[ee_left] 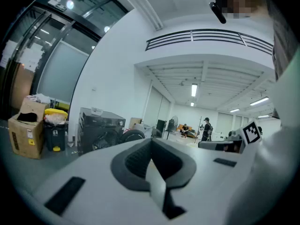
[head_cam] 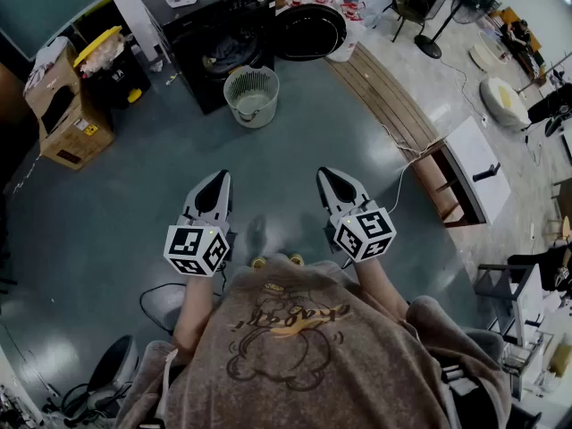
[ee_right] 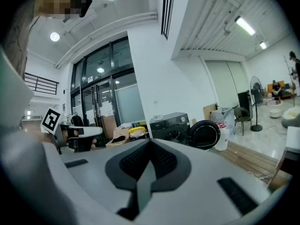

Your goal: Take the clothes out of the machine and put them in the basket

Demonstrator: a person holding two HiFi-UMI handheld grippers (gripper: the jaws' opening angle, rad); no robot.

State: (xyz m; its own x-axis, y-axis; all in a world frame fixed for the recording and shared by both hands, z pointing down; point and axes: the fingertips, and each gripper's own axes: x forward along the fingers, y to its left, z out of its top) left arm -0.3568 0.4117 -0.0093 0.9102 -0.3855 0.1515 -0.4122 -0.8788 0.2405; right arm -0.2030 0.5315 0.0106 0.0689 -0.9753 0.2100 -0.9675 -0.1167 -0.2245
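There are two hand-held grippers, side by side. The left hand-held gripper (head_cam: 217,184) is clenched on nothing. The right hand-held gripper (head_cam: 327,180) is clenched on nothing too. Past them, on the grey floor (head_cam: 134,186), stands one round pale basket (head_cam: 251,95) with slits in its wall. It is just in front of one black machine (head_cam: 210,12), whose round door (head_cam: 309,30) is open. The clothes (head_cam: 228,58) are a dark heap inside the machine. One cardboard box (head_cam: 67,114) sits to the left. The writing is too small to read.
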